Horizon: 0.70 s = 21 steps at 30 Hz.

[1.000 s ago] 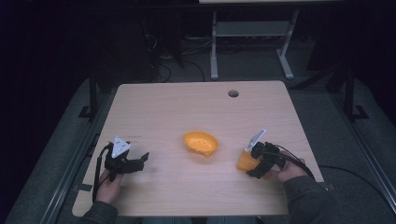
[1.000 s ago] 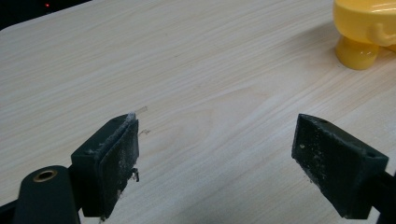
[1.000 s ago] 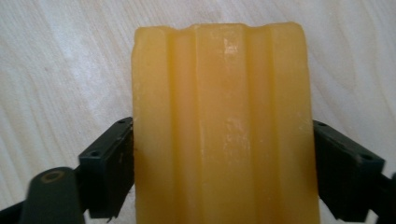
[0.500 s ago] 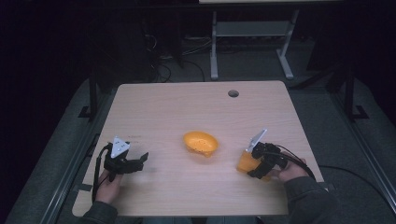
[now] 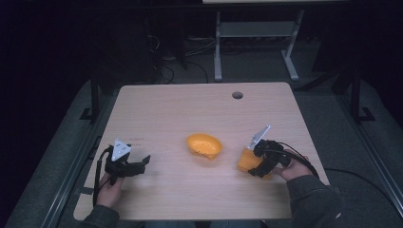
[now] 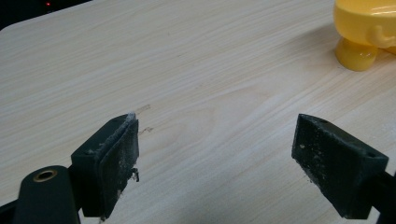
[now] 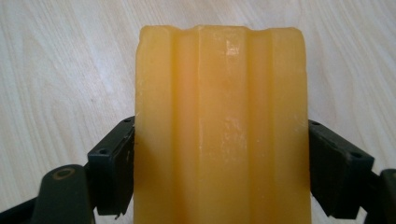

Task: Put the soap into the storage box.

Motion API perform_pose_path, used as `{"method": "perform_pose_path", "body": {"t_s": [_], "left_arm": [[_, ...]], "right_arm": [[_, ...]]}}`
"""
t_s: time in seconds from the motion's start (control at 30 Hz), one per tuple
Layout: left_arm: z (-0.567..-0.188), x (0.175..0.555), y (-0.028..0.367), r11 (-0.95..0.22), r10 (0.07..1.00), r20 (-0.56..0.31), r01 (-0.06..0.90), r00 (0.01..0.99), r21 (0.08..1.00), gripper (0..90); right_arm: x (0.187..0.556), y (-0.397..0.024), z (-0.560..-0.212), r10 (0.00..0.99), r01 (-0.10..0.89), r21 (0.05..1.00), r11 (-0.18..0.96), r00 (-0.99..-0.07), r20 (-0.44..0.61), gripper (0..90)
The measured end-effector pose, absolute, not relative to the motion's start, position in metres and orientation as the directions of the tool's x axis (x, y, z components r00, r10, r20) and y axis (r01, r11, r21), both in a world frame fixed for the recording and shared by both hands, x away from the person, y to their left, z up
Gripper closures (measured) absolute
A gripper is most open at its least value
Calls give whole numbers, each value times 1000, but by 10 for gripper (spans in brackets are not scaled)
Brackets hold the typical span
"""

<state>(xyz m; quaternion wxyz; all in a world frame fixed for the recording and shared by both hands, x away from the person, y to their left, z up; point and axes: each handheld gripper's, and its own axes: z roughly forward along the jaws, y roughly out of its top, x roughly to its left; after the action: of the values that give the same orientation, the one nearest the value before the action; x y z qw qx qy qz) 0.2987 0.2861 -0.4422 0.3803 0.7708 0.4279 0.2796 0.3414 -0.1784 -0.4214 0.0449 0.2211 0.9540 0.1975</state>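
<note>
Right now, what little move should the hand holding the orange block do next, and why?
Probably lift the orange block a little and carry it toward the yellow bowl at the table's middle. The right tongs are shut on the block's two sides, so it looks held. The left tongs are open with nothing between them, resting apart from the bowl.

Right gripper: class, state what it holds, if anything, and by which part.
The right gripper is shut on an orange ridged block, its jaws pressing the block's two opposite side faces at the near end.
</note>
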Motion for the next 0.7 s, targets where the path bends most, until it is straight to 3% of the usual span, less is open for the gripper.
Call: {"method": "perform_pose_path", "body": {"t_s": [0.7], "left_arm": [[-443, 299, 287, -341, 875, 103, 449, 474, 826, 141]], "right_arm": [[359, -159, -397, 395, 355, 435, 827, -919, -1, 207]]}}
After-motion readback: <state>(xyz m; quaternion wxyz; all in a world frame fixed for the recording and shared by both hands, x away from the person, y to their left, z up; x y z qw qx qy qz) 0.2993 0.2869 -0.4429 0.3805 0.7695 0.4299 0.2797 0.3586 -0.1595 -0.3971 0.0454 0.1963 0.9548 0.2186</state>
